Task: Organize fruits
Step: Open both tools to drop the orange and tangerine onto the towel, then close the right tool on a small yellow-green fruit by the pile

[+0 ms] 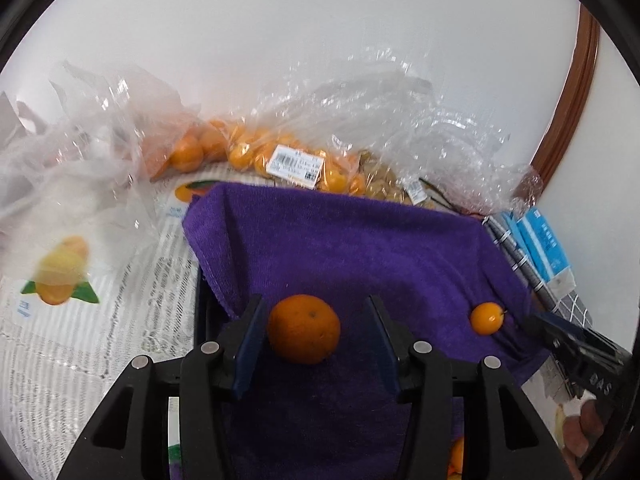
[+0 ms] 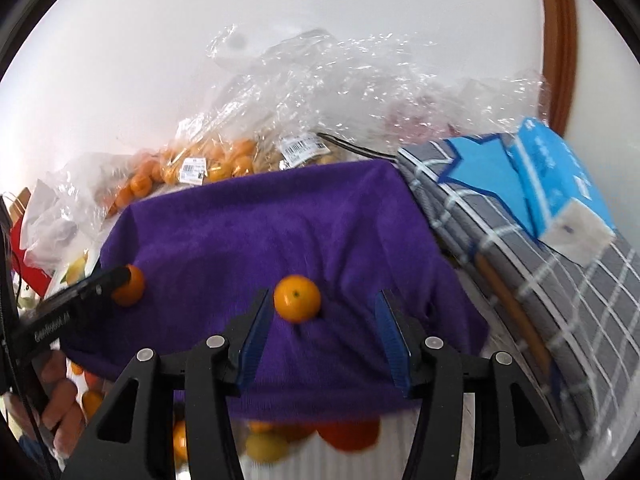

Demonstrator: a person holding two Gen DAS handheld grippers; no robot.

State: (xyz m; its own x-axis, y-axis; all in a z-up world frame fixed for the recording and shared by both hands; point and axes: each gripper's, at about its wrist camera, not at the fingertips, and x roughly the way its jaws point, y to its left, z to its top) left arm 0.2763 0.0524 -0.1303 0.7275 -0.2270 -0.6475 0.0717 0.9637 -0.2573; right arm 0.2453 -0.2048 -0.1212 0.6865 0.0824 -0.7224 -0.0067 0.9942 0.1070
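Two round orange citrus fruits sit on a purple terry towel (image 1: 360, 248) draped over a raised surface. The larger orange (image 1: 304, 329) lies between the blue-padded fingers of the left gripper (image 1: 314, 344), whose jaws stand apart with a gap on each side of the fruit, so nothing is clamped. The smaller orange (image 2: 297, 298) rests farther right on the same towel, just ahead of the right gripper (image 2: 323, 336); those jaws are also spread, with the fruit near the left pad and not pinched. Behind the towel, clear crinkled plastic bags (image 1: 280, 152) hold many more small oranges and bear white barcode labels. To the right lies a grey checked cloth (image 2: 560, 320) with a blue tissue pack (image 2: 560, 184) on top. Printed paper with orange pictures (image 1: 80, 320) covers the table on the left.
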